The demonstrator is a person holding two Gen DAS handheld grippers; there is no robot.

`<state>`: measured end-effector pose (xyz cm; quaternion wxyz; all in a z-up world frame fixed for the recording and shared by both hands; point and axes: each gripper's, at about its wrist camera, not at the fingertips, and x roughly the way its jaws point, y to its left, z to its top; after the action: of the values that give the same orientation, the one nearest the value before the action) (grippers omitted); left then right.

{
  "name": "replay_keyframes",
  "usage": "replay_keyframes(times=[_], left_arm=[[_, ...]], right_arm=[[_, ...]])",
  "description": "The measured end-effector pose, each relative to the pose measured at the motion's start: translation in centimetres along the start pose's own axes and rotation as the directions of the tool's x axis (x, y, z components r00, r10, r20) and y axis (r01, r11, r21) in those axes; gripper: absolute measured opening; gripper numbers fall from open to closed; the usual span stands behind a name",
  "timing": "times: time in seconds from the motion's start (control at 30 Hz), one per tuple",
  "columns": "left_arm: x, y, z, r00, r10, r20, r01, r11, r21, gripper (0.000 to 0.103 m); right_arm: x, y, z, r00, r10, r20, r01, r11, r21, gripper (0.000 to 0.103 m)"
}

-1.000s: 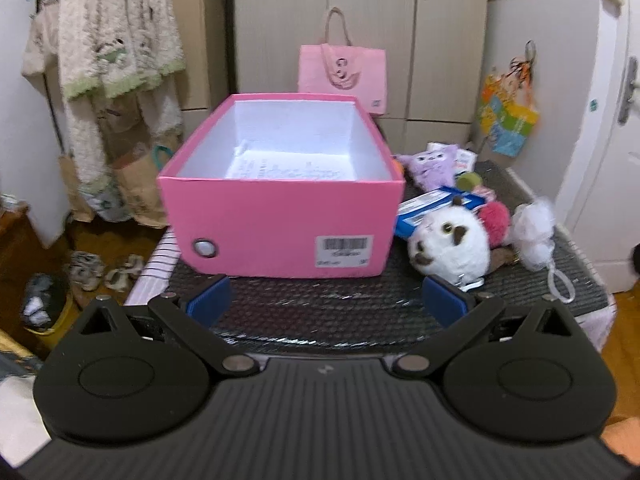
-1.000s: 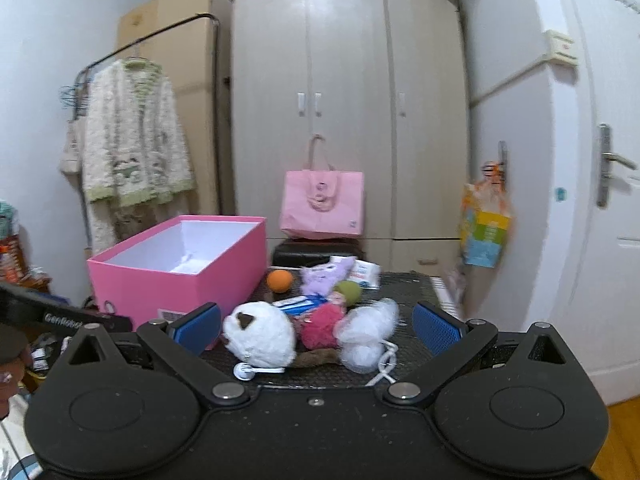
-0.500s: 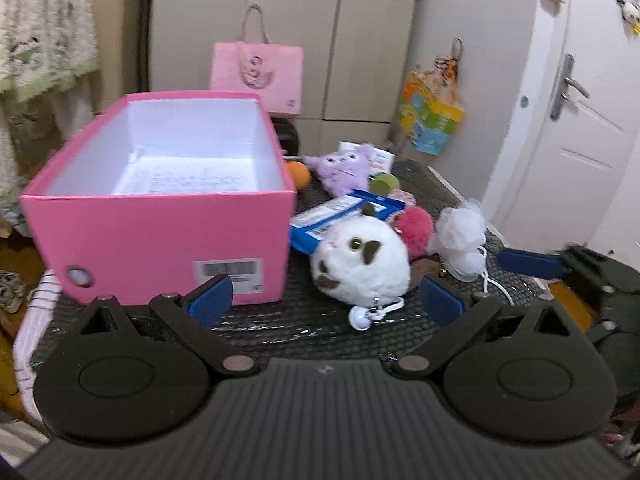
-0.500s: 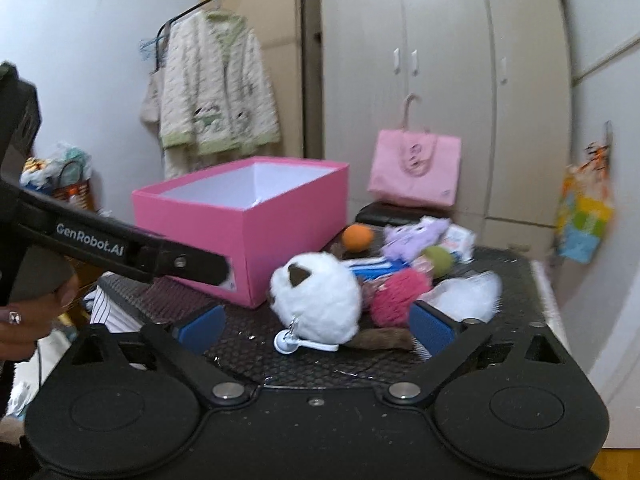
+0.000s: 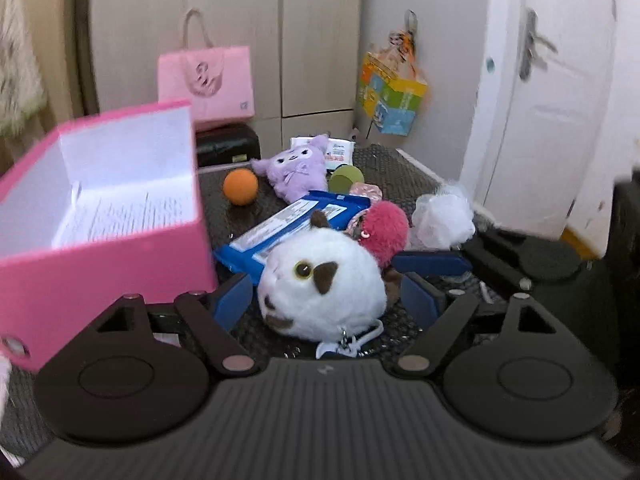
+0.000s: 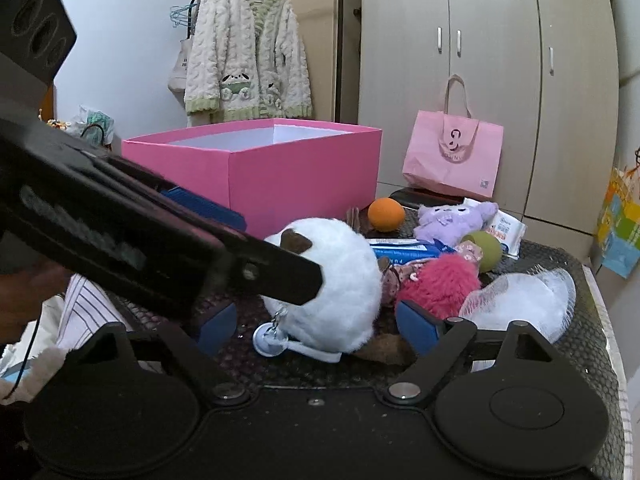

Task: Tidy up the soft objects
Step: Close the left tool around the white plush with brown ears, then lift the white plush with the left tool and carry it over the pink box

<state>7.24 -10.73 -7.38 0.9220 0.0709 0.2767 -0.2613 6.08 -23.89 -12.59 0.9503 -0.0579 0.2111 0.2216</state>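
**Ana:** Left wrist view has the round white fluffy plush with brown ear patches sitting between the blue pads of the left gripper. The jaws are closing, but I see a gap on both sides, so no pinch yet.

**Ben:** Same from the right gripper: its jaws are closing around that plush too, pads just beside the fur and not pressing. The toy rests on the black mesh-textured tabletop, near the open pink cardboard box.

**Ana:** Two tools on one toy worries me. The left gripper's black finger crosses in front of the plush in the right view, so the fingers could knock together.

**Ben:** And long pile squashes. Pads might catch only fur and let it slide out on the lift.

**Ana:** Its white cord and round tag trail in front and could snag a finger.

**Ben:** The shaggy magenta pom-pom looks to be touching the plush, though blur makes that uncertain. It may get dragged along. The white netted bath puff lies just beyond.
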Motion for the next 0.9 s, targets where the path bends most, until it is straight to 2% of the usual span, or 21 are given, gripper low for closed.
replay_keyframes(times=[0.2, 0.47, 0.57, 0.63, 0.83, 0.9], left_arm=[[1.4, -0.6, 0.9, 0.999, 0.043, -0.025, -0.041, 0.998, 0.046, 0.081], [4.2, 0.5, 0.9, 0.987, 0.012, -0.161, -0.019, 0.999, -0.043, 0.081], [4.4, 0.6, 0.6, 0.987, 0.001, -0.163, -0.012, 0.998, -0.062, 0.077], [4.4, 0.6, 0.6, 0.988, -0.001, -0.154, -0.009, 0.998, -0.067, 0.076], [3.7, 0.6, 0.6, 0.989, -0.024, -0.147, 0.014, 0.998, -0.067, 0.076], [2.9, 0.5, 0.6, 0.992, -0.025, -0.123, 0.017, 0.998, -0.062, 0.076]], right_arm=[[1.2, -0.6, 0.1, 1.000, -0.019, -0.024, 0.019, 1.000, -0.002, 0.082], [1.6, -1.3, -0.3, 0.999, 0.029, -0.022, -0.028, 0.999, 0.044, 0.075], [2.1, -2.1, -0.3, 0.995, 0.080, -0.051, -0.075, 0.992, 0.100, 0.066], [2.5, -2.5, -0.3, 0.994, 0.093, -0.059, -0.084, 0.987, 0.140, 0.065], [1.9, -1.8, -0.4, 0.997, 0.066, -0.041, -0.061, 0.991, 0.120, 0.062], [1.5, -1.7, -0.2, 0.998, 0.061, -0.033, -0.056, 0.990, 0.126, 0.062]])
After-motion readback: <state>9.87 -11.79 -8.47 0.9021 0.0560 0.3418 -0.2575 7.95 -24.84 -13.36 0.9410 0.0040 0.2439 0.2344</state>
